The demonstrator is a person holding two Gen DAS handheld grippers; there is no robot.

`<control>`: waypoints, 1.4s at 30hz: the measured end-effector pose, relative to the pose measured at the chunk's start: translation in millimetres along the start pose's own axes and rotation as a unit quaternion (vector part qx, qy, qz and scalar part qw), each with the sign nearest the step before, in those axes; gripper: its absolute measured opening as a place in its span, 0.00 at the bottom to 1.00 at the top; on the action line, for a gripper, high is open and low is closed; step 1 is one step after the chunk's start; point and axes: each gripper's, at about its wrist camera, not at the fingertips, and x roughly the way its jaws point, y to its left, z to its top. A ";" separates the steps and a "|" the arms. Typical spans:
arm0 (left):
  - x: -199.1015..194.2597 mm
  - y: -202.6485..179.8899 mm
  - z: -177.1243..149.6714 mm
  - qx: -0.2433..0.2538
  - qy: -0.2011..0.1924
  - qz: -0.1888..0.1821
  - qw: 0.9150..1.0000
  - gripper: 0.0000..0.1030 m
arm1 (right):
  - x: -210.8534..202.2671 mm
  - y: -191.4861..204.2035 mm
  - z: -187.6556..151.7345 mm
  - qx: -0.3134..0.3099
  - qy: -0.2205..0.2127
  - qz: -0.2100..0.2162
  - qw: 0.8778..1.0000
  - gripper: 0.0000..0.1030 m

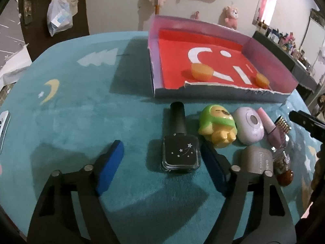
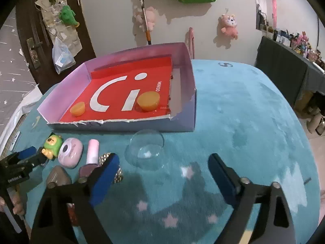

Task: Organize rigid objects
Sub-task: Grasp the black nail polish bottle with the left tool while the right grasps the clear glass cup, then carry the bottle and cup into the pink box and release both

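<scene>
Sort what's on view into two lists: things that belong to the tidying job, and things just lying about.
Belongs to the job:
- purple tray
- two orange cups already in it
- black nail polish bottle between the open left gripper
- green figurine
- lilac case
- pink polish bottle
- clear dome ahead of the open right gripper

Lying about:
- wall plush toys
- plastic bag
- teal blanket

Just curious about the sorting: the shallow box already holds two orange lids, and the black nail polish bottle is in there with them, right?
Not quite. The box holds two orange lids, but the left wrist view shows the black nail polish bottle lying outside it on the teal cloth.
</scene>
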 end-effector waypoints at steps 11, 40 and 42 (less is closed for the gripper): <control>-1.4 -7.1 3.9 0.014 -0.011 -0.022 1.000 0.33 | 17.5 10.9 2.9 -0.022 0.018 0.027 0.999 0.43; -42.4 -30.8 20.0 0.035 -0.062 -0.048 0.996 0.33 | -12.4 22.0 7.0 -0.046 -0.014 0.056 0.997 0.42; -42.1 -38.9 28.5 0.044 -0.066 -0.058 0.995 0.33 | -14.0 26.6 11.9 -0.056 -0.019 0.065 0.996 0.42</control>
